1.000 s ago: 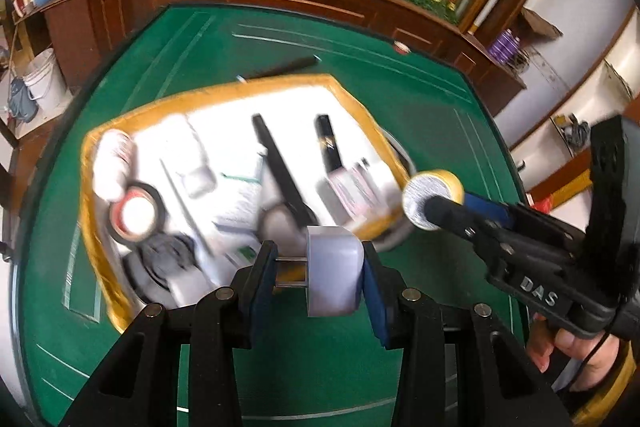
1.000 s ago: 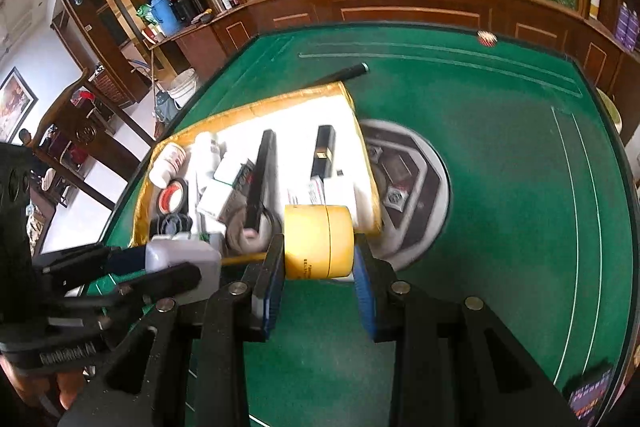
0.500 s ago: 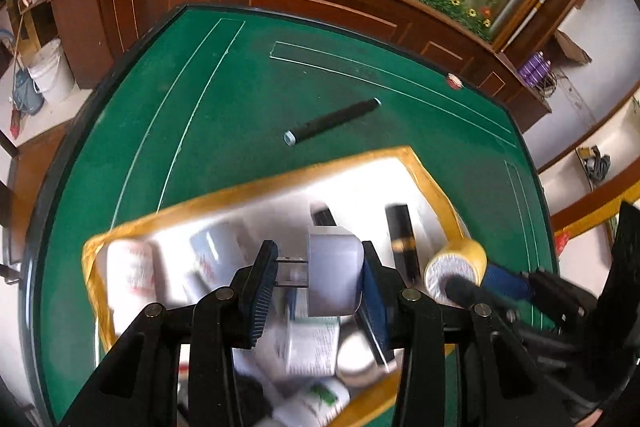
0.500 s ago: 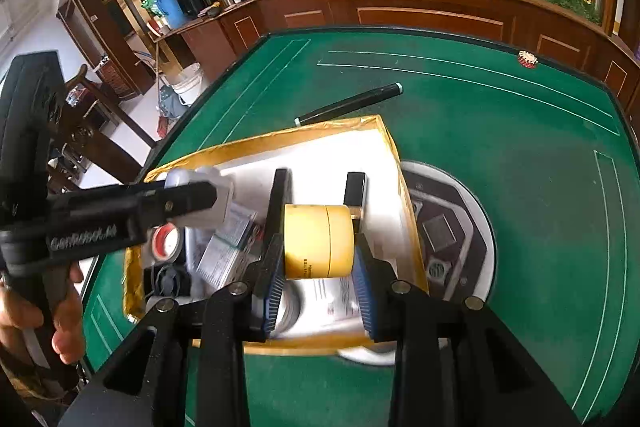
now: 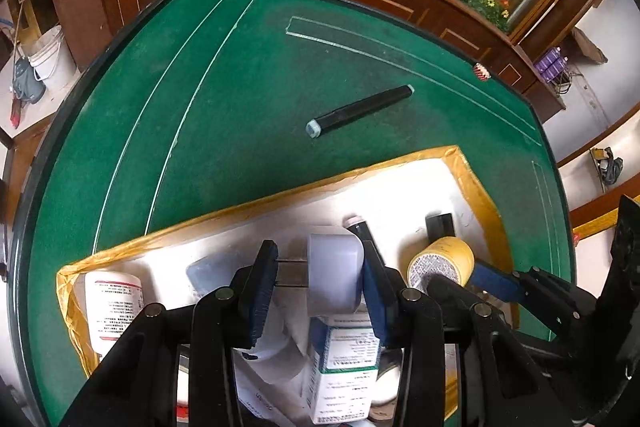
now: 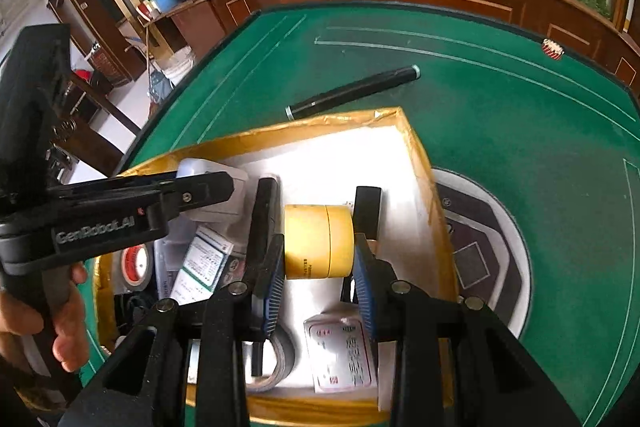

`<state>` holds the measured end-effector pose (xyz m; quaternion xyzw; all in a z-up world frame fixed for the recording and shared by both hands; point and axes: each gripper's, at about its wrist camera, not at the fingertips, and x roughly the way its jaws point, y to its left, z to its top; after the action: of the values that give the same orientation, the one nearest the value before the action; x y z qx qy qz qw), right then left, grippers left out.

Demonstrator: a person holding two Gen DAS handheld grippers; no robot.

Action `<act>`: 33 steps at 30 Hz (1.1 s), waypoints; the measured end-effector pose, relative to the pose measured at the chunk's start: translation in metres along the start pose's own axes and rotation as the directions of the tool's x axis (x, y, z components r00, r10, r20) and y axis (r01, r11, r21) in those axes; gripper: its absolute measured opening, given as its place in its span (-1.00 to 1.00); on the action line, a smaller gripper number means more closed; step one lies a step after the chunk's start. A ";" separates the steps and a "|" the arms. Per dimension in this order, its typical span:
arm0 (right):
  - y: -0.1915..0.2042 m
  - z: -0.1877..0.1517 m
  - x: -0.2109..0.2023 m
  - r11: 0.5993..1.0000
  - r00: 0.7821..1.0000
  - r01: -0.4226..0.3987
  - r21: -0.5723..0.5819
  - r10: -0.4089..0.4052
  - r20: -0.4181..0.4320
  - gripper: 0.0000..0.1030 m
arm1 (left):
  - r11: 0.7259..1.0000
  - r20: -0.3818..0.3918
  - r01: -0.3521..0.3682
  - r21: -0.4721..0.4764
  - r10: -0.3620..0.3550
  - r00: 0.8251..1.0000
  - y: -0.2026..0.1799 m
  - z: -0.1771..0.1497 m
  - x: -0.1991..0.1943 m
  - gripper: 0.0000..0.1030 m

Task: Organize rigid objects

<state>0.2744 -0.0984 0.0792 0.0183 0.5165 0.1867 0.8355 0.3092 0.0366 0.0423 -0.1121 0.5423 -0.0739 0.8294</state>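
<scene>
Left gripper [image 5: 320,283] jaws clamp a grey plug [image 5: 334,273], right gripper [image 6: 319,267] jaws a yellow jar [image 6: 319,247], hiding box [image 6: 416,147] contents.

The left gripper [image 5: 320,281] sits level, jaws partly closed, just left of the right gripper [image 6: 319,273], whose jaws are likewise partly closed.

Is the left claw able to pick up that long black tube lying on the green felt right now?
Probably not yet. The left gripper is already shut on a pale grey cap-like block over the gold-edged box. The long black tube lies unobstructed on the green felt table beyond the box.
</scene>
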 end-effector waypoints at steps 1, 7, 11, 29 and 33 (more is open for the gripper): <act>-0.001 0.000 0.004 1.000 1.000 0.006 0.004 -0.006 -0.009 -0.39 | 1.000 0.003 0.002 -0.002 -0.002 1.000 0.001 0.000 0.000 -0.16; -0.002 -0.002 -0.004 1.000 1.000 0.010 0.019 -0.010 0.014 -0.16 | 1.000 0.023 -0.027 -0.011 0.027 0.999 -0.002 -0.004 -0.005 0.10; -0.007 -0.010 -0.034 0.999 0.997 0.008 0.032 -0.011 0.080 -0.07 | 0.999 0.074 -0.032 -0.009 0.032 0.997 -0.011 -0.014 -0.023 0.38; -0.013 -0.113 -0.125 1.000 0.991 -0.003 0.029 -0.001 0.134 0.90 | 0.966 0.240 -0.256 0.021 0.244 0.940 -0.064 -0.129 -0.116 0.99; -0.005 -0.119 -0.130 0.999 0.995 0.009 -0.038 -0.006 0.102 1.00 | 0.955 0.229 -0.295 -0.009 0.290 0.929 -0.064 -0.149 -0.127 0.99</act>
<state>0.1213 -0.1654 0.1341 0.0097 0.4696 0.1924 0.8616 0.1214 -0.0093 0.1141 -0.0270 0.4535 0.0567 0.8890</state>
